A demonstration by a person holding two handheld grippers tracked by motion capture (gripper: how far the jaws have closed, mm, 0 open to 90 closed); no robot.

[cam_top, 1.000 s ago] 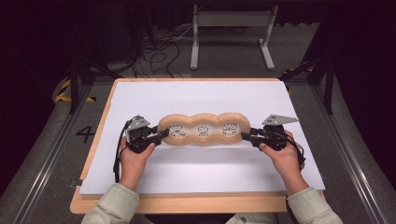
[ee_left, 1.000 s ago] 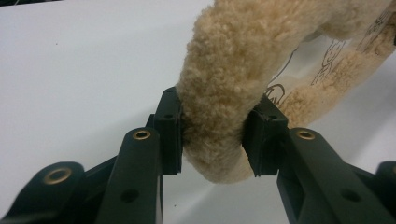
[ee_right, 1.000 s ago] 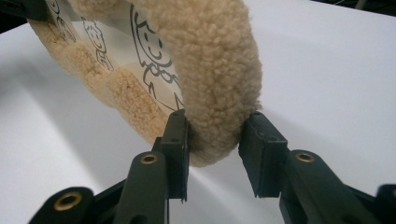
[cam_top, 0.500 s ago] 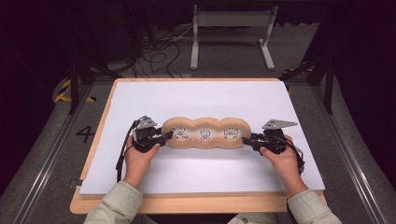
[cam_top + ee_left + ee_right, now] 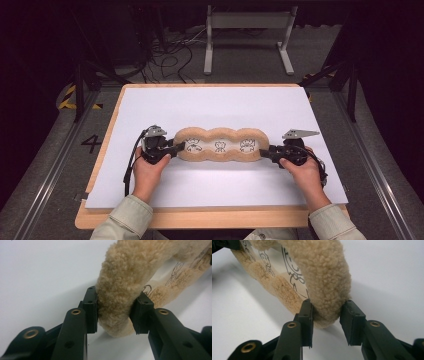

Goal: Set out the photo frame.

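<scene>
Spanning between both: fleece tray; left hand-held gripper, right hand-held gripper clamp opposite ends, seemingly lifted.

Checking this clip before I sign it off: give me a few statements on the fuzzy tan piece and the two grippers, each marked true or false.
1. The fuzzy tan three-lobed fleece frame with white printed panels is gripped at both ends. True.
2. The left gripper has its jaws open and clear of the fleece. False: its pads press the fuzzy rim from both sides.
3. The right gripper is clamped on the frame's end rim. True.
4. The frame lies over a bare wooden board. False: a white sheet covers the wooden table top beneath it.
5. The frame has five lobes. False: three.
</scene>
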